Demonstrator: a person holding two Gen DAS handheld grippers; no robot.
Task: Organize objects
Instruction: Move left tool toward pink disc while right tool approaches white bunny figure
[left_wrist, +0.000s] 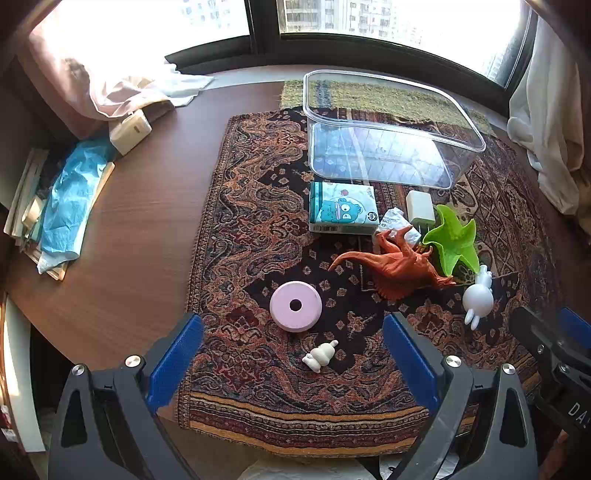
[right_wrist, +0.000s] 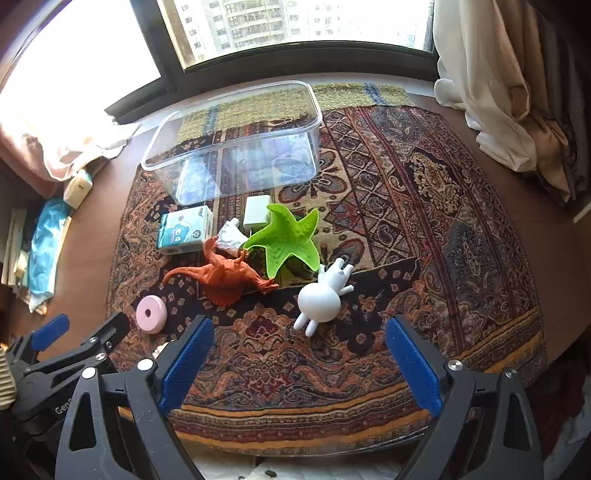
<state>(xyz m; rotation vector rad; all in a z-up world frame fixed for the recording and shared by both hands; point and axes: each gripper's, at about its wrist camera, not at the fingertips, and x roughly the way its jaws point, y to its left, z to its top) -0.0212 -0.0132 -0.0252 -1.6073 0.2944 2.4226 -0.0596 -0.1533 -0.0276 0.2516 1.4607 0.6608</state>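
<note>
Left gripper (left_wrist: 293, 354): released, empty.
Right gripper (right_wrist: 299, 354): released, empty.
Bin (left_wrist: 476, 146): stood at 12 o'clock.
Advice: close squarely on small figurine (left_wrist: 319, 356) first.

My left tongs (left_wrist: 293, 363) stand wide apart over the near end of the patterned rug (left_wrist: 236, 206), holding nothing. Between their blue pads lies a small white figurine (left_wrist: 319, 356), with the pink ring (left_wrist: 295, 305) just beyond it. Farther right sprawl the orange dinosaur (left_wrist: 397, 267), the green starfish (left_wrist: 452, 240) and a white rabbit figure (left_wrist: 477, 297). The tissue pack (left_wrist: 343, 208) sits just before the clear bin (left_wrist: 384, 147). My right tongs (left_wrist: 554, 343) show at the right edge.
</note>
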